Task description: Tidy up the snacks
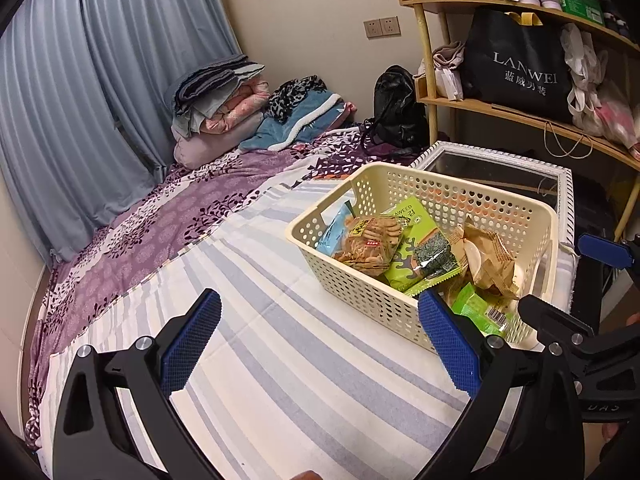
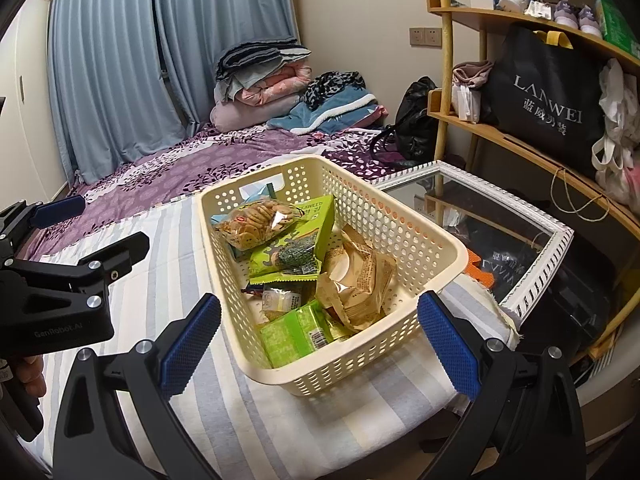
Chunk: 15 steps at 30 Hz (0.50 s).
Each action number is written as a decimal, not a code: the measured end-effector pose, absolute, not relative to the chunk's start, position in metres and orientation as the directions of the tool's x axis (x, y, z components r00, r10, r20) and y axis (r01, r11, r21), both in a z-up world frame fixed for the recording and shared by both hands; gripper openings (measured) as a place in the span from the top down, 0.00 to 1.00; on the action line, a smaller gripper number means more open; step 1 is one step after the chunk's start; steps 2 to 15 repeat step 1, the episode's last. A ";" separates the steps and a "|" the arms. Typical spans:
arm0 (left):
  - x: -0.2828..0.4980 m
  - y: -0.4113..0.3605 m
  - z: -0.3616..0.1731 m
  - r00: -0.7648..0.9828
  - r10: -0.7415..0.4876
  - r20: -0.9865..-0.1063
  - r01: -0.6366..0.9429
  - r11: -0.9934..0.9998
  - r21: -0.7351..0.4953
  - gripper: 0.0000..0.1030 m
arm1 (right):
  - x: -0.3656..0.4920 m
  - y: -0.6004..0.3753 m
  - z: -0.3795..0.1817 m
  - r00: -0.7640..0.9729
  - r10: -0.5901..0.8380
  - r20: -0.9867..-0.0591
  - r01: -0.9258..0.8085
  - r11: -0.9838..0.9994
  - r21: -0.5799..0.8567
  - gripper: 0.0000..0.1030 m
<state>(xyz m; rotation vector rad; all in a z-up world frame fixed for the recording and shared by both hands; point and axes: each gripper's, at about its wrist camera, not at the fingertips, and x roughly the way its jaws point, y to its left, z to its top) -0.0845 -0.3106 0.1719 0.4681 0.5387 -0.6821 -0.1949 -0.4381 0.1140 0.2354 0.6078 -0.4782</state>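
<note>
Snacks [image 2: 296, 248] piled inside cream basket [image 2: 400, 216].

Bed [image 2: 168, 172] with purple leaf-print cover; blue curtains [image 2: 120, 60] behind it, folded blankets [image 2: 264, 80] at its far end, wooden shelf [image 2: 516, 140] right of it. Lighting probably artificial.

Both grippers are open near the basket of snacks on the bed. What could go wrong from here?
1. The basket sits near the striped cloth's right edge, beside the framed mirror; a push that way might tip it off.
2. The tan packet stands loosely on the pile and might spill if the basket tilts.
3. The left gripper and right gripper are close together and may collide.
</note>
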 end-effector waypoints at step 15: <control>-0.084 -0.309 0.171 0.651 -0.459 -0.605 0.692 0.687 0.222 0.03 | -0.195 -0.438 0.114 0.717 -0.360 -0.597 0.496 0.865 0.073 0.05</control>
